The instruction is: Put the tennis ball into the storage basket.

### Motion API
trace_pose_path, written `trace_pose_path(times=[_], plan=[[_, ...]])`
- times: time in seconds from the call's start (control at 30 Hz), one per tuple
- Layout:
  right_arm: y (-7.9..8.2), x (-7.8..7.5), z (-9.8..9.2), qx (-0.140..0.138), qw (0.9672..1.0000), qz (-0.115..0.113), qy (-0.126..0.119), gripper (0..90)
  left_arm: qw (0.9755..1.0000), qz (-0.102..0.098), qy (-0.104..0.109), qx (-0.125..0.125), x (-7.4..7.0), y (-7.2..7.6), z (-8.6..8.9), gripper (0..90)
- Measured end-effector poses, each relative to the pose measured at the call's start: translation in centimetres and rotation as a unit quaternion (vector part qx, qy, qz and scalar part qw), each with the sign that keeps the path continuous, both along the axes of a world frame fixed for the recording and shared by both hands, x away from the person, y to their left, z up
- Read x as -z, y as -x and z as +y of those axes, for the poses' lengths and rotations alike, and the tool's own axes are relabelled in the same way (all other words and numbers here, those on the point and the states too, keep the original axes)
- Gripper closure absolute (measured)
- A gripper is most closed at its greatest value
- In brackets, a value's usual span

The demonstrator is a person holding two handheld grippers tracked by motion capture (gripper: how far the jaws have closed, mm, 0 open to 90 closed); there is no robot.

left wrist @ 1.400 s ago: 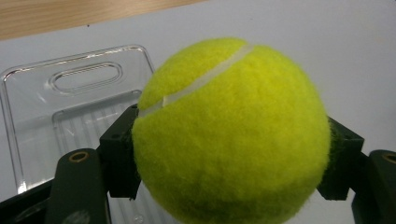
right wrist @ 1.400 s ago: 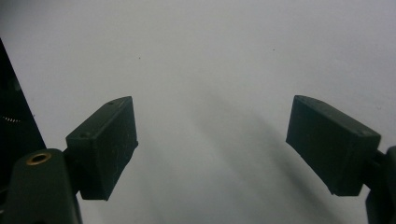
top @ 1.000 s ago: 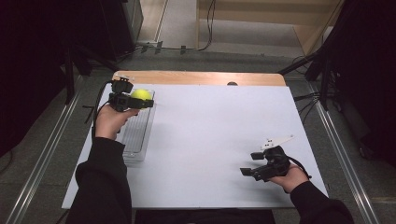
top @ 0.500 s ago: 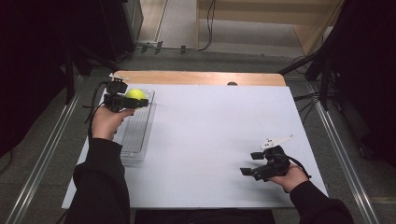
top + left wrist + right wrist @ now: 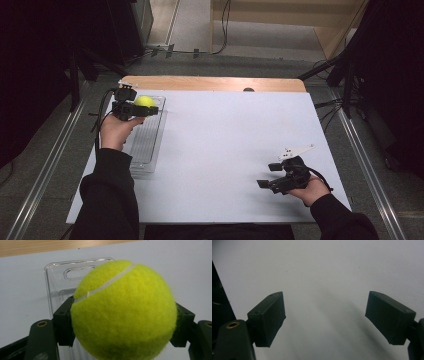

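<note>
Fig. High view w/ both gripper views, read L to R.

L side: the left gripper [image 5: 142, 107], held in the person's left hand [image 5: 116, 131], was clamped on a yellow tennis ball [image 5: 144, 101]; in the left gripper view the ball [image 5: 123, 311] sat squarely betw. the two black jaws, pads pressed into the felt on either side, white seam running diagonally across the top. Ball was carried above the far end of a clear plastic tray [image 5: 150, 145] lying at the L edge of the white table [image 5: 230, 145]. Tray's long axis ran near-to-far, parallel to the table's L edge; its handle cut-out [image 5: 79, 272] showed just beyond the ball, so the tray lay directly beneath and ahead of the gripper. Whether the ball touched the tray floor could not be told; it appeared to be held clear of it.

Centre: bare table surface.

R side: the right gripper [image 5: 268, 180], in the right hand [image 5: 312, 190], rested low near the table's near-R corner, jaws wide apart w/ nothing betw. them, well apart from ball and tray.

Judgement: the L hand was by far the nearer; a set-down would likely need only a short drop, w/ the ball apt to roll along the tray's length.
</note>
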State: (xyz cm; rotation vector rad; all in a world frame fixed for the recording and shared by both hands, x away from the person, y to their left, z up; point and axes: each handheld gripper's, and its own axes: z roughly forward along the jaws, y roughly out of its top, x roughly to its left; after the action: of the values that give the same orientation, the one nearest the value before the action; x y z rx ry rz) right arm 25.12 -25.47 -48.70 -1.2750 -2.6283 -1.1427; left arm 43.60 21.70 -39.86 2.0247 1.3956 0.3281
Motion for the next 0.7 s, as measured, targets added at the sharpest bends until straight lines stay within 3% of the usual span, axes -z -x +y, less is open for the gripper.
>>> trace_pose_path(times=[0.33,0.7], plan=[[0.0,0.0,0.0,-0.001,1.0,-0.001,0.0,14.2,0.9999,0.009,0.008,-0.011,0.8,-0.3,0.3,26.5],[0.0,0.0,0.0,-0.002,1.0,-0.002,0.0,14.2,0.9997,0.019,0.003,-0.014,1.7,-0.5,0.1,26.4]])
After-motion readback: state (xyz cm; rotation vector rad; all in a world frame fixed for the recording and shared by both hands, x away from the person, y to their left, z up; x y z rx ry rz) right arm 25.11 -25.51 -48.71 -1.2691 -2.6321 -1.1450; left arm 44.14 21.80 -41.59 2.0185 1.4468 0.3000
